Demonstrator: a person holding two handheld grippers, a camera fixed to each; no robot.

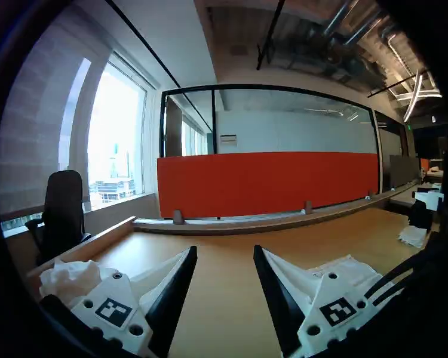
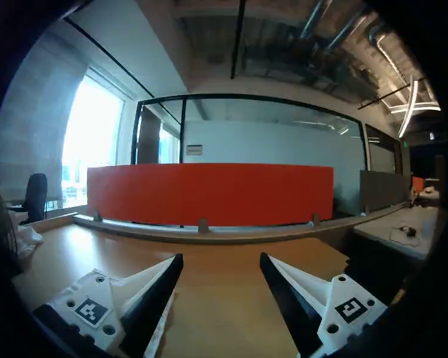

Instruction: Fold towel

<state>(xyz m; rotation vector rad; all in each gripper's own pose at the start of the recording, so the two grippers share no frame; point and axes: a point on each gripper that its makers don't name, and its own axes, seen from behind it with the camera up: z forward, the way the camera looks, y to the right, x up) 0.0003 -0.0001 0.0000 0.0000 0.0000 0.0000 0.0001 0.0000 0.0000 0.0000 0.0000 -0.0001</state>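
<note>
Over a pale wooden desk (image 1: pixel 236 280), the left gripper (image 1: pixel 224 247) hangs with its jaws released, a broad gap of smooth wood showing between its two black-edged white plastic fingers. Ahead of it the desktop runs open to its far edge, where a raised wooden lip meets a flat orange partition (image 1: pixel 266 182) topped by glass. The towel (image 1: pixel 346 265), white and soft, lies low on the desk just behind the finger on the right of the left gripper view and is partly hidden by it; I cannot tell how it is folded. At the desk's left edge a crumpled white cloth (image 1: pixel 68 277) sits in loose, bunched folds beside the other finger, with a black office chair (image 1: pixel 63 215) beyond it and a bright window (image 1: pixel 113 137) behind that. Another small white heap (image 1: pixel 412 235) rests farther off to the right. In the right gripper view, the right gripper (image 2: pixel 221 255) is likewise spread apart and grips nothing, above the same warm wood, which stretches unbroken to the partition. On the right the desk ends in a straight edge beside a paler grey table (image 2: pixel 397 230).
</note>
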